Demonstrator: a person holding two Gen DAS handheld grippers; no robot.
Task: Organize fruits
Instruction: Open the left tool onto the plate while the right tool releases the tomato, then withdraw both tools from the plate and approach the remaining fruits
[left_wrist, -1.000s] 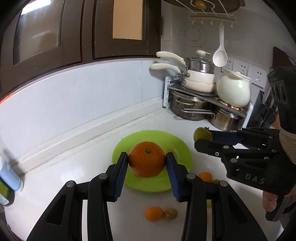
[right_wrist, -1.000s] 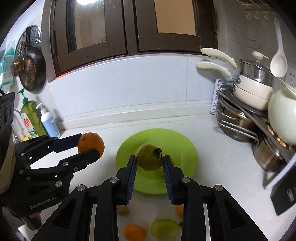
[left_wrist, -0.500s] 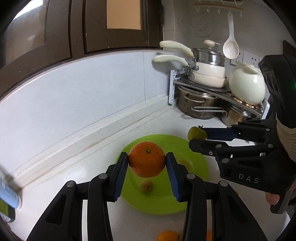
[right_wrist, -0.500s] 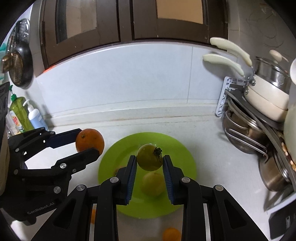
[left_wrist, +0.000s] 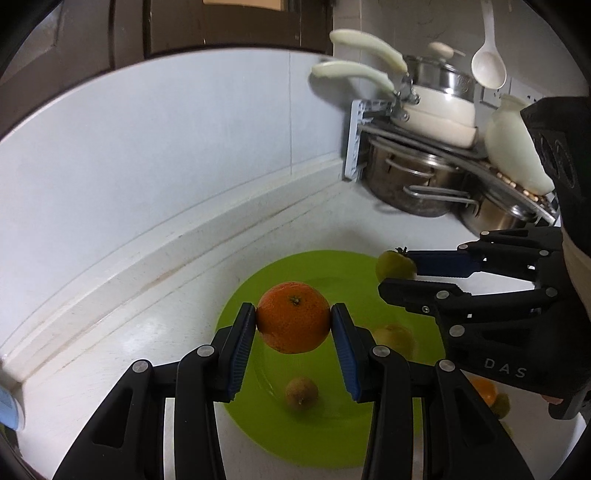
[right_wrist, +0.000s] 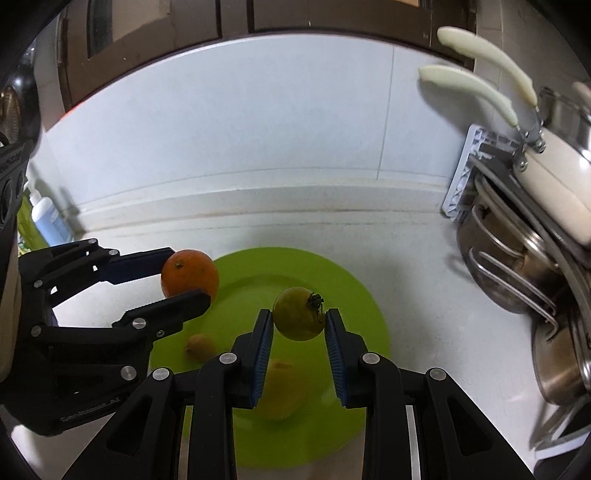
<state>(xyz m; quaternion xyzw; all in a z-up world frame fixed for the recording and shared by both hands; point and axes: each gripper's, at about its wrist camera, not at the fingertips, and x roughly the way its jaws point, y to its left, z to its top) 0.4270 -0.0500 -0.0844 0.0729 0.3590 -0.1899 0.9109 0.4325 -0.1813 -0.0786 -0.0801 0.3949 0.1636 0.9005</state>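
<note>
An orange (left_wrist: 293, 316) sits clamped between the blue pads of the left gripper (left_wrist: 293, 325), held in the air above the near-left part of a lime-green plate (left_wrist: 332, 443) on a white kitchen counter (left_wrist: 147, 332). Just to its right, the right gripper (right_wrist: 298, 326) pinches a yellow-green tomato-like fruit (right_wrist: 298, 313), stem to the right, over the middle of the same plate. Two fruits already lie on the plate: a small brownish one (left_wrist: 301, 392) below the orange and a pale yellow one (right_wrist: 282, 391) under the right gripper, both blurred. More fruit, one piece orange (left_wrist: 484, 392), waits on the counter beyond the plate's right edge. Stacked pots on a rack (left_wrist: 417, 177) and a white ladle (left_wrist: 488, 62) fill the corner behind. The step in hand appears to be delivery: both fruits are carried over the plate and not yet set down. The next move likely calls for lowering each onto a bare patch of plate, clear of the two lying there, before the fingers part, so nothing rolls off the shallow rim.
</note>
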